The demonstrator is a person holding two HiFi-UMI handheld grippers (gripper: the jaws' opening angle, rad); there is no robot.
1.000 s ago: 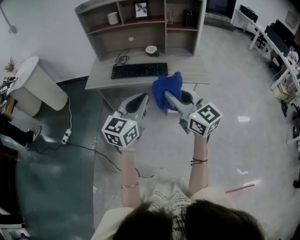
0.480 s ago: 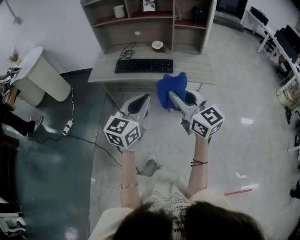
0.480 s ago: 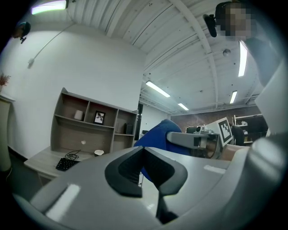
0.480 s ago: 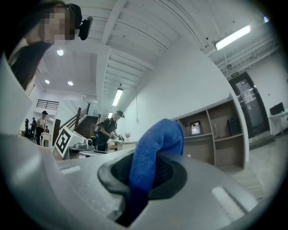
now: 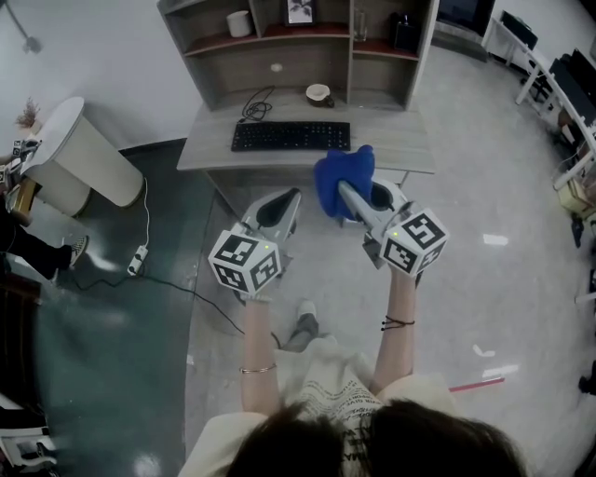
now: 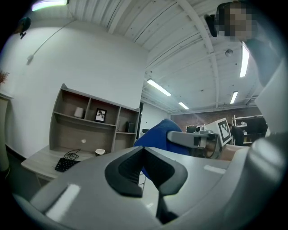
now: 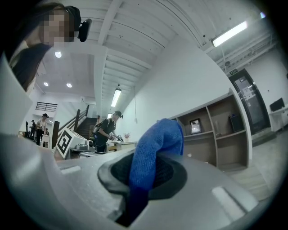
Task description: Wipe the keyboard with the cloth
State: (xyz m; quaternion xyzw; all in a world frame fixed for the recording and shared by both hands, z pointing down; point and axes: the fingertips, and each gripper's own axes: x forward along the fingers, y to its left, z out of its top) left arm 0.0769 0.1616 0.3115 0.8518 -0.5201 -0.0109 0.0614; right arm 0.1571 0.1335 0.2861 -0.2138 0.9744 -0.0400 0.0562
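Jaws, right gripper: clamped on a blue cloth, which I see pinched between the dark pads, its free end bunching up above them.
Jaws, left gripper: pads together, nothing between them.
Item, both grippers: I note them held side by side above the pale floor, in front of the desk, marker cubes toward the person. The left one sits slightly nearer the person than the right.
Item, cloth: in the head view it hangs in the air over the desk's near edge, just short of the keyboard's right end and not touching it.
Item, wooden desk: grey-brown top.
Item, black keyboard: lies flat along the middle of the desk, its cable coiled behind its left end.
Item, small bowl: behind the keyboard's right half, well apart from it.
Item, shelf hutch: stands at the back of the desk. I count a white cup and a framed picture on its upper shelf.
Item, white bin: left of the desk, on the darker floor.
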